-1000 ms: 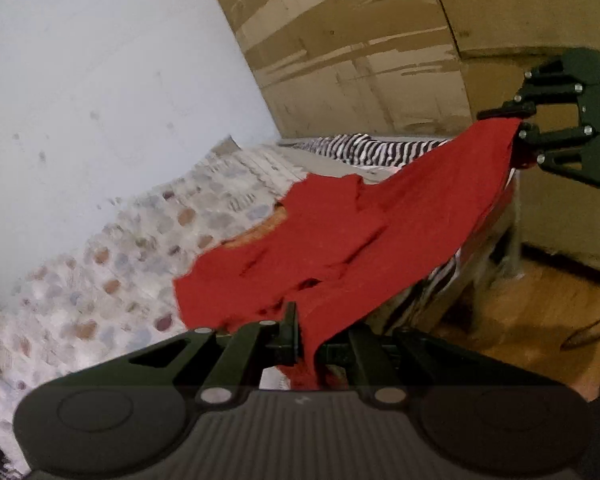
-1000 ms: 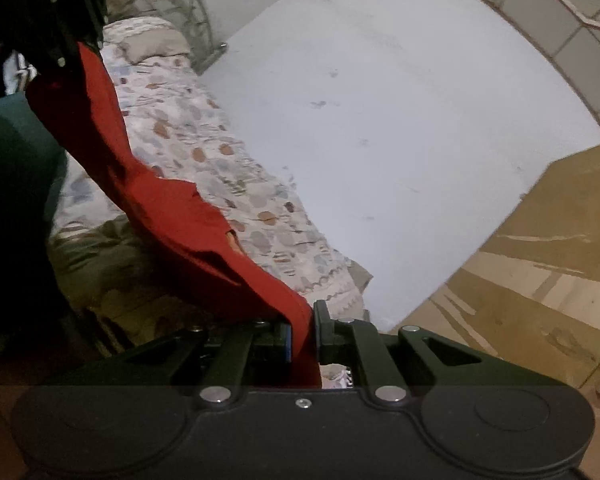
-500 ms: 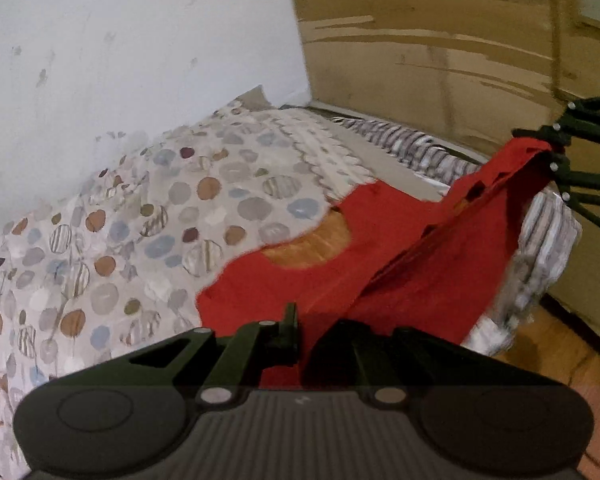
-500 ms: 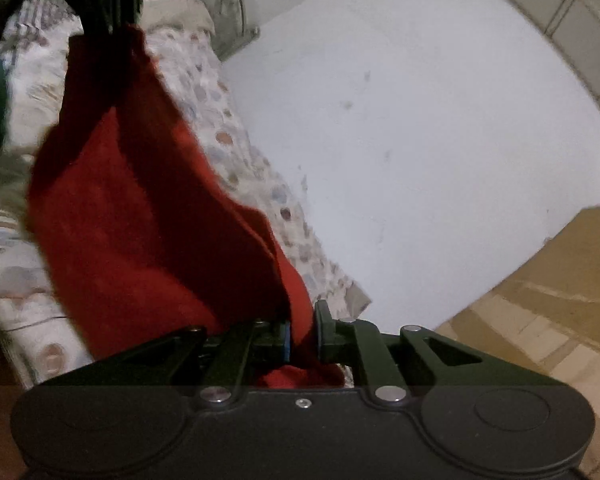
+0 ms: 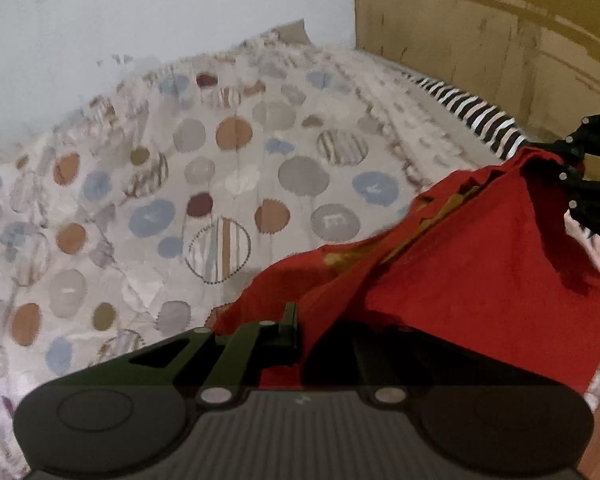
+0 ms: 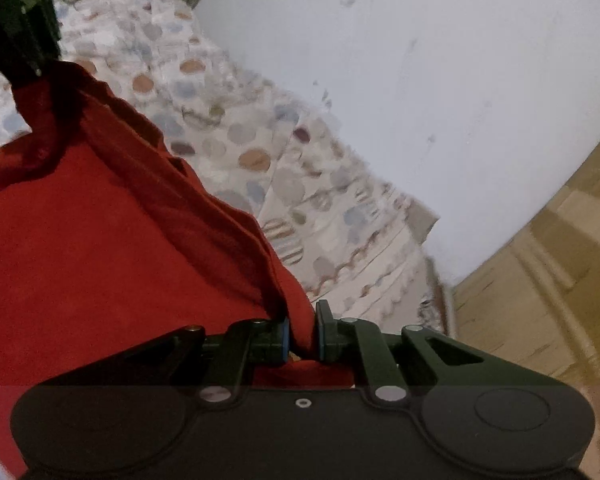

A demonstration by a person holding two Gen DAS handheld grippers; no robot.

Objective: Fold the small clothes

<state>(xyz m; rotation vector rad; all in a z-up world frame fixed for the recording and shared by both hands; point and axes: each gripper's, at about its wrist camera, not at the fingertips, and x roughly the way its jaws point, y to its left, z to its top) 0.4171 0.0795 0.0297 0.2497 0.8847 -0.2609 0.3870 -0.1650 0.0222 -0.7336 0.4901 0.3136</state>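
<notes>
I hold a red garment (image 5: 480, 264) stretched above the dotted bedspread (image 5: 220, 184): my left gripper (image 5: 300, 332) pinches one edge at 6 o'clock, my right gripper (image 6: 302, 332) pinches another.

My bed in the corner of a plain room.

A spotted bedspread (image 5: 228, 184) covers the bed in front of me, pushed against a scuffed white wall (image 6: 440, 80), with wooden panelling (image 5: 480, 28) at its far end and striped bedding (image 5: 472, 116) just below that.
</notes>
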